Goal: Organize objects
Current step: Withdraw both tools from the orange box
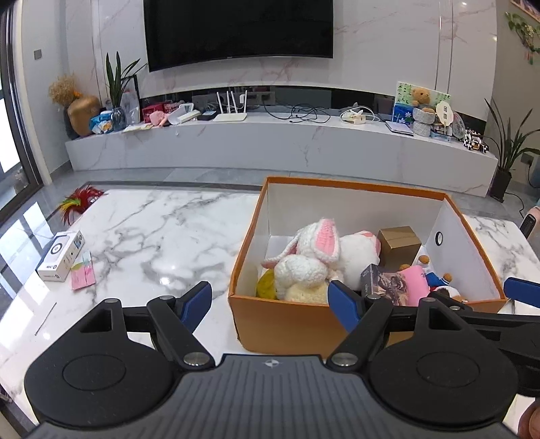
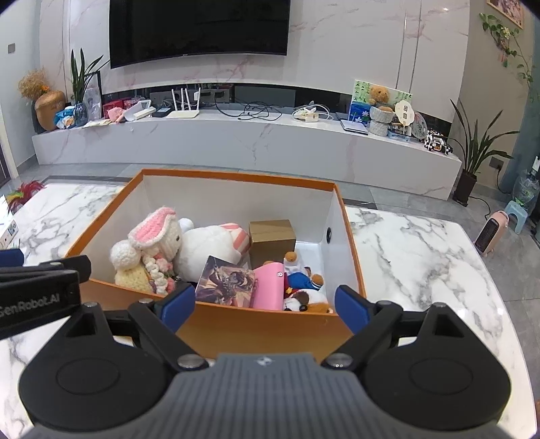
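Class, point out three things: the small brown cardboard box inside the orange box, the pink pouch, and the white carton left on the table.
brown cardboard box (image 2: 272, 238), right wrist view, front face.
pink pouch (image 2: 268, 287), right wrist view, flap.
white carton (image 1: 60, 256), left wrist view, top face.

**2 wrist cameras, both looking down into 1 box**

Each fisheye view sits just behind its own fingers and looks forward and downward across the marble bench (image 1: 141, 229).

The left wrist view faces the orange box (image 1: 290, 324) from its near left corner, close up, with open bench to the left.

The right wrist view faces the same box (image 2: 256, 327) more squarely, close to its near wall, with bench to the right.

Both share the box's contents, the low marble shelf (image 1: 270, 145) and the wall television (image 2: 199, 30) beyond. Each view also catches the other gripper at its edge.
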The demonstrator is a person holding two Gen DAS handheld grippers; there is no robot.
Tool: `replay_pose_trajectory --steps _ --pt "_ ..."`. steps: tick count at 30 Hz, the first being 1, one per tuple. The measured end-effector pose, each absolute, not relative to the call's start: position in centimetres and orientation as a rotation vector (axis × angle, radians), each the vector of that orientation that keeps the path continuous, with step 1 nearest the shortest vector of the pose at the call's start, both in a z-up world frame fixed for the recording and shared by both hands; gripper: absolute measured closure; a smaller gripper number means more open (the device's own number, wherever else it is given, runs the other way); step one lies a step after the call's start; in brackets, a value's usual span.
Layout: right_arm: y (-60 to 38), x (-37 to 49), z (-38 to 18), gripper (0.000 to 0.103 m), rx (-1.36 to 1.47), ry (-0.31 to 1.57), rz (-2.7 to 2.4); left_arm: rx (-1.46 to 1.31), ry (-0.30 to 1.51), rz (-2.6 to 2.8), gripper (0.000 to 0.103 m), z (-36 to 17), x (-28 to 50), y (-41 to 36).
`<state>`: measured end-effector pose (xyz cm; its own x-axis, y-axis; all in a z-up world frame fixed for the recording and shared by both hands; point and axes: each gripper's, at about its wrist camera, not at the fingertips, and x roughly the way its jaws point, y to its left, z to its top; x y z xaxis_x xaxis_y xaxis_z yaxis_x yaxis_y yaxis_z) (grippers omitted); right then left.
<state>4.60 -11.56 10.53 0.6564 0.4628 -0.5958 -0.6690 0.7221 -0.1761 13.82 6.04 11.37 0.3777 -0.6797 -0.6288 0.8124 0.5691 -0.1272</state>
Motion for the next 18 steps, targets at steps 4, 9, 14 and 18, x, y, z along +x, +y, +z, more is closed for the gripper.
replay_pose_trajectory --steps 4,9,14,18 --pt "-11.3 4.7 10.2 0.013 -0.409 0.563 0.663 0.217 0.715 -0.952 0.014 10.8 14.6 6.0" --pt "-11.1 4.4 10.0 0.012 -0.418 0.560 0.666 0.211 0.724 -0.953 0.014 10.5 14.8 6.1" --pt "-10.9 4.4 9.9 0.011 -0.419 0.559 0.664 0.233 0.725 -0.964 0.014 10.3 14.5 5.9" --pt "-11.0 4.2 10.0 0.010 -0.422 0.555 0.666 0.253 0.715 -0.973 0.014 10.2 14.2 5.7"
